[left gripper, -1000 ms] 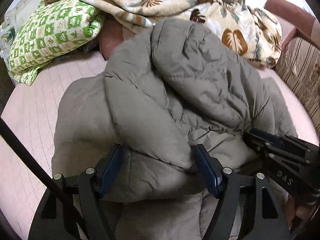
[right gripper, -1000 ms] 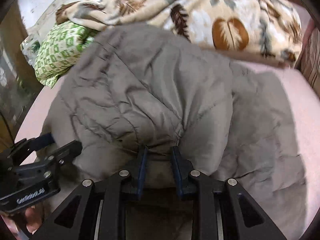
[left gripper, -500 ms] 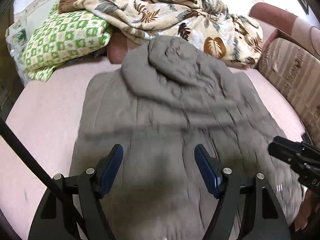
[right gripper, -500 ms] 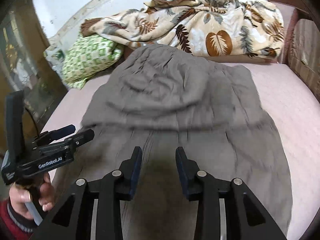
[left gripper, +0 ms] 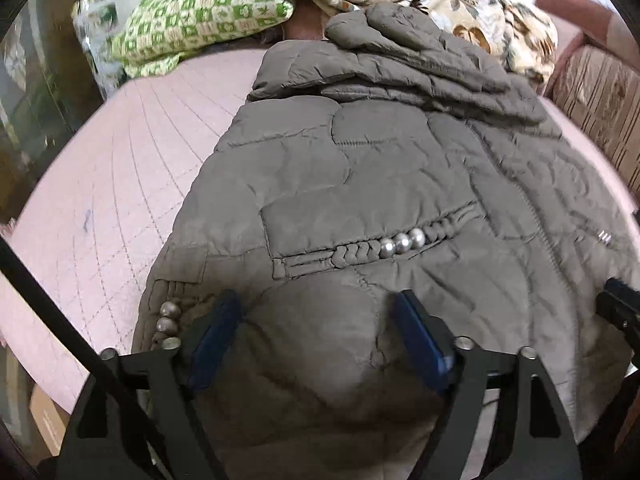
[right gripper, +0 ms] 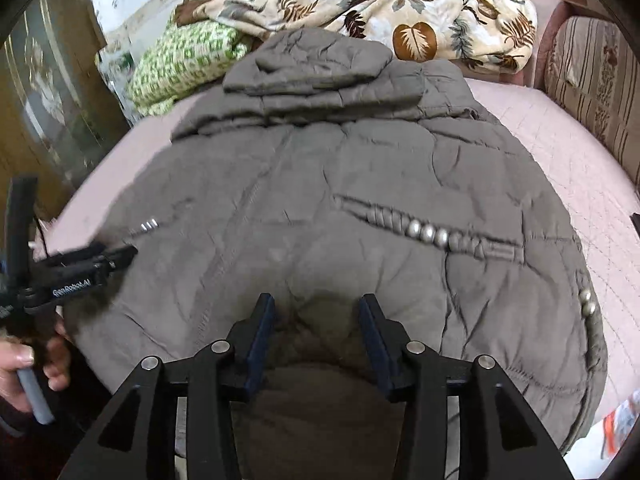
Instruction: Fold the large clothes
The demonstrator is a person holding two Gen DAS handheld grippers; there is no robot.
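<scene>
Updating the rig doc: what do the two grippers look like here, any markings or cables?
Both are matte black, angular linkage frames with silver pivot pins and dark blue finger pads. The left gripper has a thin black cable or rod running diagonally past its frame; in the right wrist view its side carries white "GenRobot.AI" lettering above a grey handle in a bare hand. The right gripper looks identical.

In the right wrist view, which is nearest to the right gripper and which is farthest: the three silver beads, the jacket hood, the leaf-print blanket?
From the right gripper, nearest first:
1. three silver beads, just ahead, slightly right.
2. jacket hood, at the coat's far end.
3. leaf-print blanket, behind the hood, at the back.
</scene>
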